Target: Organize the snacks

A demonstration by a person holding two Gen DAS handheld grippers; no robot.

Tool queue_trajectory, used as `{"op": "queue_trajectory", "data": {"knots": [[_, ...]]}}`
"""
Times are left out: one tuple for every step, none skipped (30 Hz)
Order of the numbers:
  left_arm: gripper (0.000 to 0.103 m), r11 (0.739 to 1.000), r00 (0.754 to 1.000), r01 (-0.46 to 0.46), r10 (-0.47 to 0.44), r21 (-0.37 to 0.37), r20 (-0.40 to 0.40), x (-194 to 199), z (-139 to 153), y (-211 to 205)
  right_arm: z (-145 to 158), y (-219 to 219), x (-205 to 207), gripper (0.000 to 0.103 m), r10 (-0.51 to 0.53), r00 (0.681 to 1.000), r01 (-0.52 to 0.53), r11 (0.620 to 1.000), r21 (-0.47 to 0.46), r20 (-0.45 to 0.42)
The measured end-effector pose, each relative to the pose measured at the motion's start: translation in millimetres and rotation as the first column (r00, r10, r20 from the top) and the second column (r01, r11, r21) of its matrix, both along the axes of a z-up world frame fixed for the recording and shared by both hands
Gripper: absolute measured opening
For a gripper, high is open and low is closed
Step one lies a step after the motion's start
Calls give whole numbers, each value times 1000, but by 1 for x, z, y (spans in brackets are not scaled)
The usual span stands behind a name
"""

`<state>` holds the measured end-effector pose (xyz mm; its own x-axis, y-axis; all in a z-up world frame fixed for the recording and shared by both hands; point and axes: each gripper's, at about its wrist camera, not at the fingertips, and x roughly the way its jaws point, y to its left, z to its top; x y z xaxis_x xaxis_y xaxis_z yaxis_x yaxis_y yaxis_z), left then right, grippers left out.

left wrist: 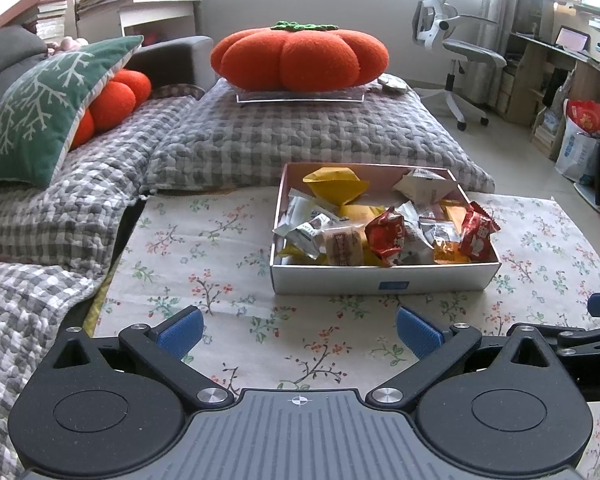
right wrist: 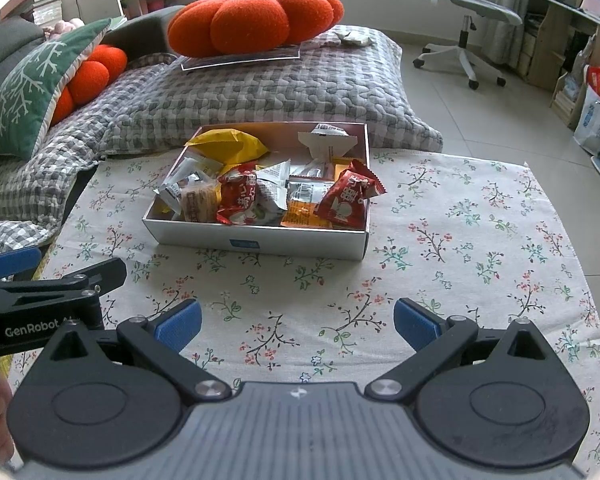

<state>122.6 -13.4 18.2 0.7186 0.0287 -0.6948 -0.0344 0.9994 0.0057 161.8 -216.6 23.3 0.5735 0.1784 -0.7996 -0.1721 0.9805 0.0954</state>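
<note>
A shallow white box (left wrist: 384, 278) (right wrist: 256, 240) stands on the floral tablecloth (left wrist: 204, 240) (right wrist: 460, 216), filled with several wrapped snacks: yellow packs (left wrist: 334, 184) (right wrist: 228, 144), red packs (left wrist: 386, 236) (right wrist: 350, 198), white and silver packs (left wrist: 424, 184) (right wrist: 326, 140), an orange pack (right wrist: 304, 216). My left gripper (left wrist: 299, 330) is open and empty, hovering near the front of the box. My right gripper (right wrist: 298, 326) is open and empty, also in front of the box. The left gripper shows at the left edge of the right wrist view (right wrist: 40, 280).
A checked quilted sofa (left wrist: 300, 136) (right wrist: 260, 88) lies behind the table, with orange pumpkin cushions (left wrist: 300, 56) (right wrist: 256, 20) and a green pillow (left wrist: 44, 108). An office chair (left wrist: 456, 44) (right wrist: 468, 12), shelves and bags (left wrist: 580, 140) stand at right.
</note>
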Motion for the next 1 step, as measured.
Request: {"op": "queue_trajectory", "data": {"knots": [[103, 1000, 1000, -1, 1, -1, -2, 0, 0, 0, 0, 0, 0, 102, -1, 1000, 1, 1000, 0, 1]]}}
